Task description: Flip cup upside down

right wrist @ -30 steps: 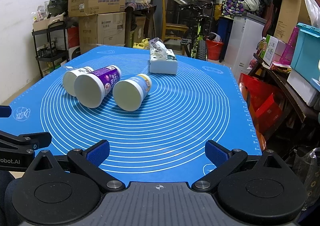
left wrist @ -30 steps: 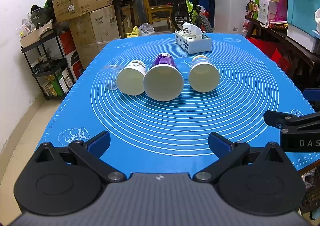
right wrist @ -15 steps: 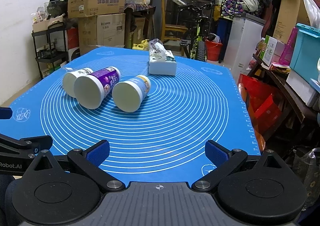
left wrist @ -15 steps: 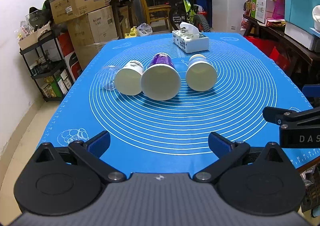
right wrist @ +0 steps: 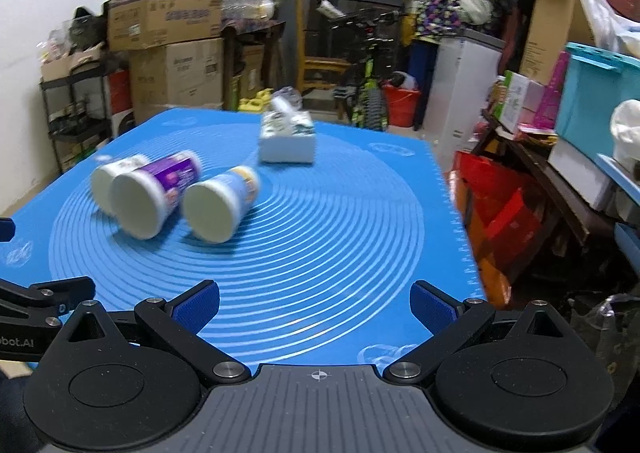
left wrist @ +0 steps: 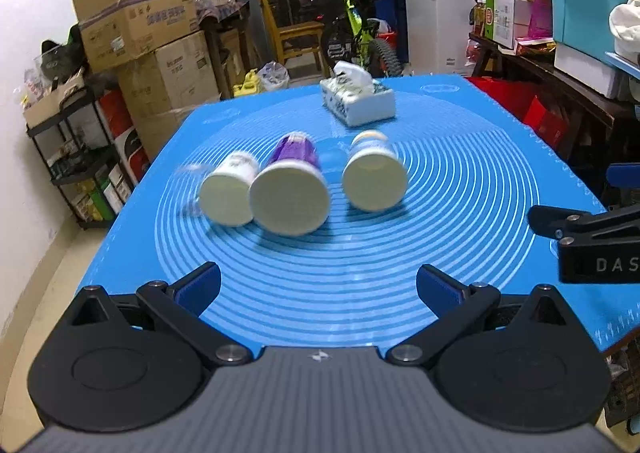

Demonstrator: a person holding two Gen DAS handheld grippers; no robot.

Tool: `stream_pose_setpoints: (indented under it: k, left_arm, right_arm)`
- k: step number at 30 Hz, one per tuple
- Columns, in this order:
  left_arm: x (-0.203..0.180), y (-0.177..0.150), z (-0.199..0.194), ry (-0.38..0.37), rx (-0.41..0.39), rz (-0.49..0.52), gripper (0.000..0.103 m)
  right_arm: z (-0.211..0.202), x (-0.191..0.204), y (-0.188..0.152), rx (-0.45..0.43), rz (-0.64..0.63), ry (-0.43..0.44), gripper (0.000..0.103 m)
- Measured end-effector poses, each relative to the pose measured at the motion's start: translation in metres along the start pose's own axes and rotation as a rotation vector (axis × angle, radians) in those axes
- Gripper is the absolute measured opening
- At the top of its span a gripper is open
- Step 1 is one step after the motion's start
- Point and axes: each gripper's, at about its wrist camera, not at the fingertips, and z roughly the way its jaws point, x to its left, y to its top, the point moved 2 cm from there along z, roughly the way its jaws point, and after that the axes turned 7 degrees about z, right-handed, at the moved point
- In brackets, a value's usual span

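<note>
Three paper cups lie on their sides on the blue mat (left wrist: 460, 189), mouths toward me: a white cup (left wrist: 228, 189), a larger purple cup (left wrist: 290, 195) touching it, and a blue-labelled cup (left wrist: 374, 181) set apart to the right. They also show in the right wrist view: the white cup (right wrist: 104, 189), the purple cup (right wrist: 140, 205), the blue-labelled cup (right wrist: 212, 211). My left gripper (left wrist: 318, 289) is open and empty, short of the cups. My right gripper (right wrist: 314, 307) is open and empty, to the right of them.
A tissue box (left wrist: 358, 105) stands on the mat behind the cups. A clear glass (left wrist: 188, 177) lies left of the white cup. Cardboard boxes (left wrist: 152, 37), a shelf, a bicycle and storage bins surround the table. The mat's right edge (right wrist: 460, 221) drops off.
Both grippers have moved forward a little toward the cups, so the cups look larger and blurred. Jaws stay open. The cups have not moved.
</note>
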Motion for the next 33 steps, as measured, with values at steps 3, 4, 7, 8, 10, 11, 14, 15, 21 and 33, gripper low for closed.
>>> stream_pose_setpoints:
  k: [3,4,7,8,10,11,14,15,21,33]
  left_arm:
    - [-0.004,0.014,0.013,-0.015,-0.013,-0.017,0.103]
    - [-0.006,0.019,0.018,-0.019,-0.023,-0.030,0.103]
    - [-0.012,0.032,0.036,-0.001,-0.039,-0.042,0.103]
    - [-0.015,0.037,0.042,0.002,-0.040,-0.039,0.103]
    - [-0.021,0.047,0.056,0.004,-0.044,-0.034,0.103]
    - [-0.023,0.051,0.062,0.008,-0.050,-0.036,0.103]
    - [-0.035,0.066,0.083,0.039,-0.056,-0.012,0.103]
    - [-0.041,0.071,0.089,0.045,-0.062,0.018,0.103]
    - [-0.061,0.091,0.134,0.055,-0.008,0.072,0.103]
    - [-0.063,0.081,0.179,0.078,0.107,0.043,0.082]
  right_arm:
    - [0.007,-0.017,0.010,-0.018,0.025,-0.028,0.101]
    - [0.010,-0.022,0.014,-0.025,0.028,-0.036,0.101]
    - [0.020,-0.036,0.027,-0.045,0.024,-0.067,0.101]
    - [0.022,-0.039,0.030,-0.050,0.026,-0.072,0.101]
    - [0.027,-0.045,0.035,-0.057,0.034,-0.079,0.101]
    - [0.031,-0.049,0.038,-0.061,0.040,-0.083,0.101]
    - [0.041,-0.057,0.041,-0.061,0.054,-0.092,0.101]
    - [0.044,-0.060,0.041,-0.059,0.059,-0.093,0.101]
    - [0.061,-0.073,0.037,-0.036,0.087,-0.096,0.101]
    - [0.078,-0.086,0.030,-0.012,0.122,-0.089,0.101]
